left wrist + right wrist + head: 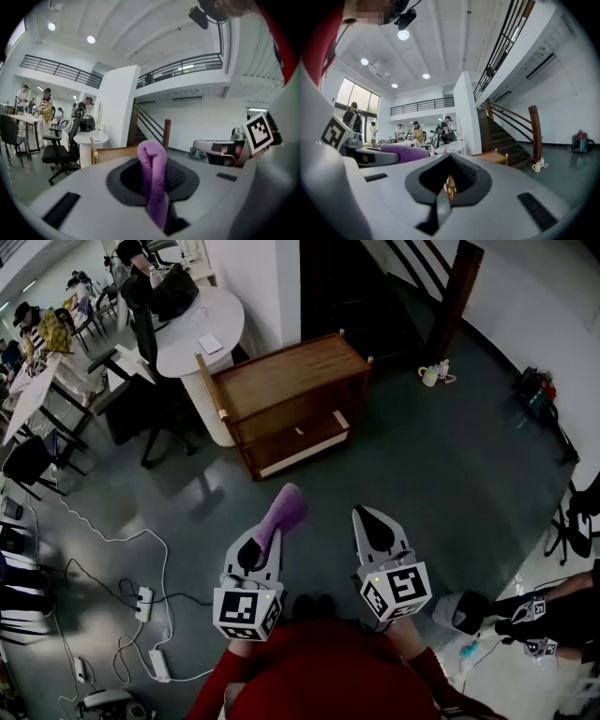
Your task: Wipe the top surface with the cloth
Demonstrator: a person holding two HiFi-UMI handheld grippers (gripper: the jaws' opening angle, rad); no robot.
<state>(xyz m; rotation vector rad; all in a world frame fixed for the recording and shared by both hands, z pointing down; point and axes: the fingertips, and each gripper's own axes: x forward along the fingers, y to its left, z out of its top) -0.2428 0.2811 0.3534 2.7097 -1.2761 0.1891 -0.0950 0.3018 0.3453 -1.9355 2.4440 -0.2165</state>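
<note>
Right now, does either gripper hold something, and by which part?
The left gripper is shut on the purple cloth, pinching its near end; the folded rest sticks out ahead. The right gripper holds nothing.

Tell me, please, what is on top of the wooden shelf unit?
Nothing: the top of the wooden shelf unit looks bare. The purple cloth is away from it, between the jaws of the left gripper. The top board covers part of the lower shelf.
</note>
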